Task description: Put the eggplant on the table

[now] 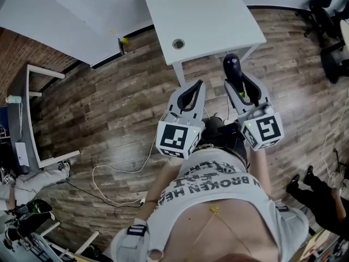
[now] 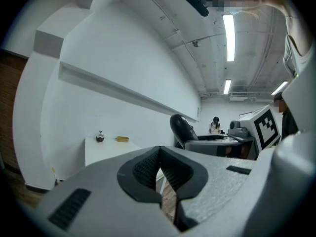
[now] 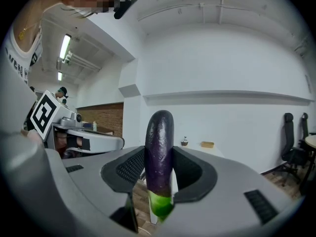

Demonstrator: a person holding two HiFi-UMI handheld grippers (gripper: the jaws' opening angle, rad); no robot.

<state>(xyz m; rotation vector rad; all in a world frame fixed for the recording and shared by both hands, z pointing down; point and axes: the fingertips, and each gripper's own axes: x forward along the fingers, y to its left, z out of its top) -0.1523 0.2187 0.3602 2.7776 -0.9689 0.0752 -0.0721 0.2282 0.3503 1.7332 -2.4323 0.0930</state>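
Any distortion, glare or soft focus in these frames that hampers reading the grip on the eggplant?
Head view: evenly lit and sharp, lines bend slightly at the edges, eggplant plain to see. Left gripper view: heavy fisheye, dark corners, ceiling lights blown out, fingers slightly soft up close. Right gripper view: same fisheye, but the eggplant is crisp between the right gripper's fingers.

Bare desk top ahead, clutter only at the back
The white desk (image 1: pixel 202 15) stood just ahead of the left claw (image 1: pixel 197 86) and right claw (image 1: pixel 238 79). Its near end was bare except for a round cable hole (image 1: pixel 178 43). A small dark pot (image 3: pixel 184 141) and a yellow box (image 3: pixel 207 144) sat far back.
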